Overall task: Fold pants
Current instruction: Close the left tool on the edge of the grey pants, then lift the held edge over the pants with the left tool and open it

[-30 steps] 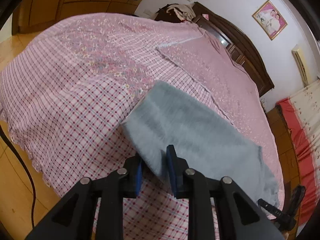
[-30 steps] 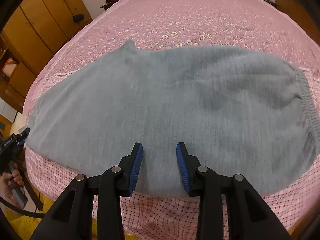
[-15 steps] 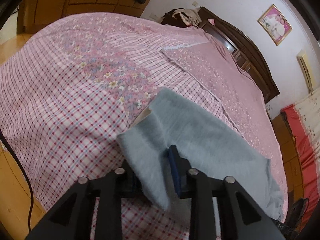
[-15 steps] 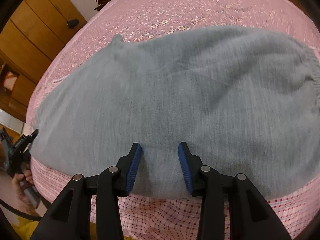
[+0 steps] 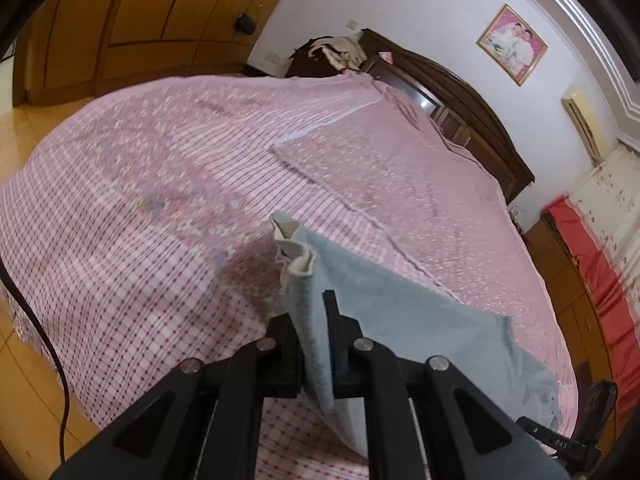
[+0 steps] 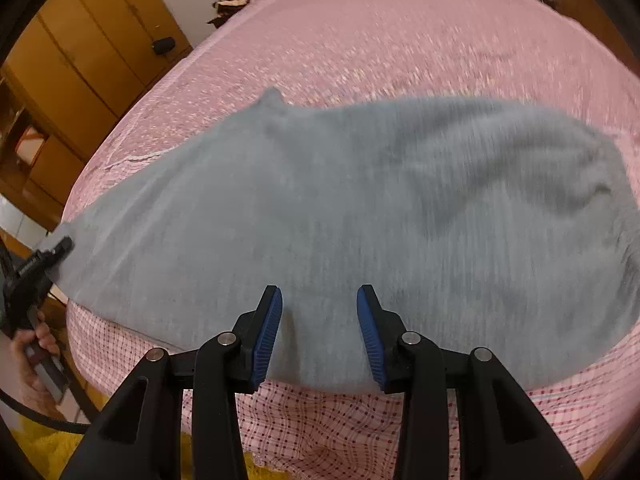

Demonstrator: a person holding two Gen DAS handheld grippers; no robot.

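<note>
On the pink checked bedspread (image 6: 320,432) the grey pants (image 6: 360,220) lie long axis nine to three. The left gripper (image 5: 316,344) has just clamped the nine o'clock leg hem; the right gripper (image 6: 320,328), jaws apart and empty, hovers at the near edge.

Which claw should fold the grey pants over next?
Left. The left claw has just been closing and now pinches the leg end of the grey pants, lifted off the bed. The right claw is open, gripping nothing.

Grey-blue pants (image 6: 360,208) lie on a pink checked, flowered bedspread (image 5: 140,208).
</note>
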